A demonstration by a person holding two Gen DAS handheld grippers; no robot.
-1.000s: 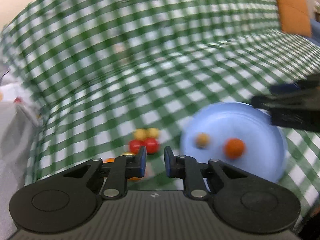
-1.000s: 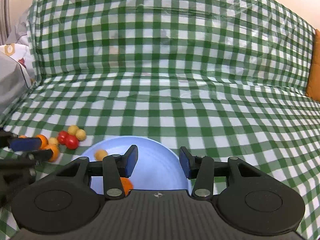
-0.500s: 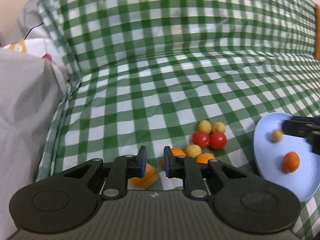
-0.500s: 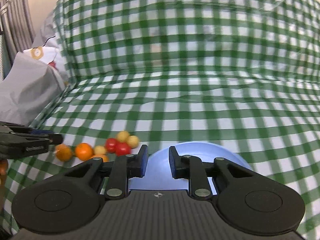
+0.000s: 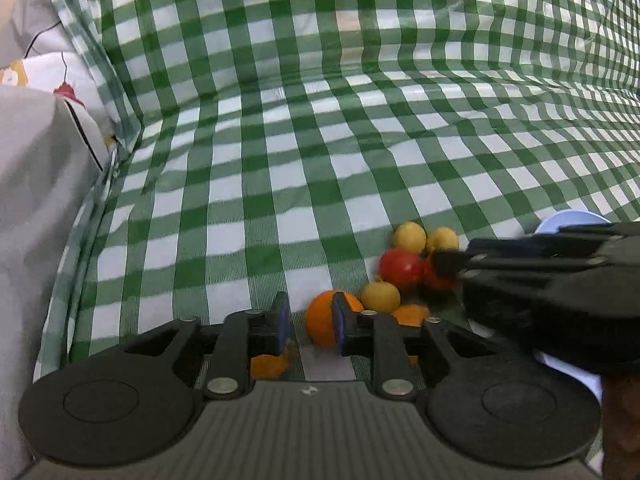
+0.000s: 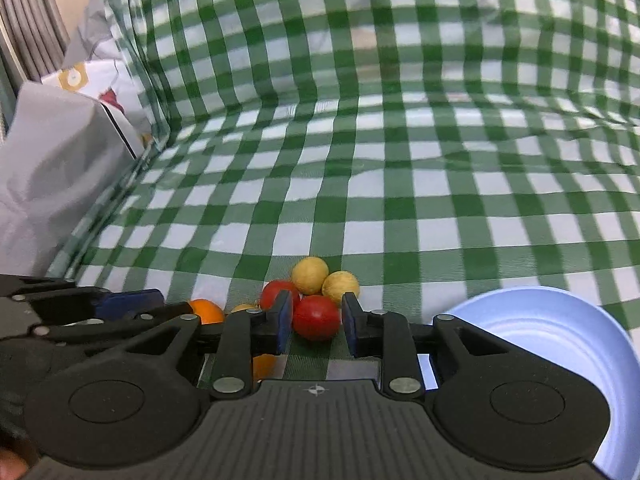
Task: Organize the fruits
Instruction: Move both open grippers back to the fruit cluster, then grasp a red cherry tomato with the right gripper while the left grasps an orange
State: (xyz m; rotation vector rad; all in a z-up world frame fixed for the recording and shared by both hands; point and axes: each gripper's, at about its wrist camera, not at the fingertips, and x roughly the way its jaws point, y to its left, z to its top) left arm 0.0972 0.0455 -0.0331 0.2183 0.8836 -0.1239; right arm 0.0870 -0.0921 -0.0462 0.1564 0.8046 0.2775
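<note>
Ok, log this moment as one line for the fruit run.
left tool: jaws just opening, nothing gripped, beside orange | right tool: open, jaws just opening, around red fruit | blue plate: to the right

A small cluster of round fruits lies on the green-and-white checked cloth point(image 6: 360, 208), just left of the pale blue plate point(image 6: 560, 320). At the far side two yellow fruits point(image 6: 310, 275) touch each other; in front of them two red ones sit side by side, the nearer red fruit point(image 6: 316, 317) glossy and slightly oval. Nearer still lie another yellow fruit point(image 5: 380, 297) and three orange fruits, the largest orange point(image 5: 322, 322) plainly round, the others partly hidden.
</note>
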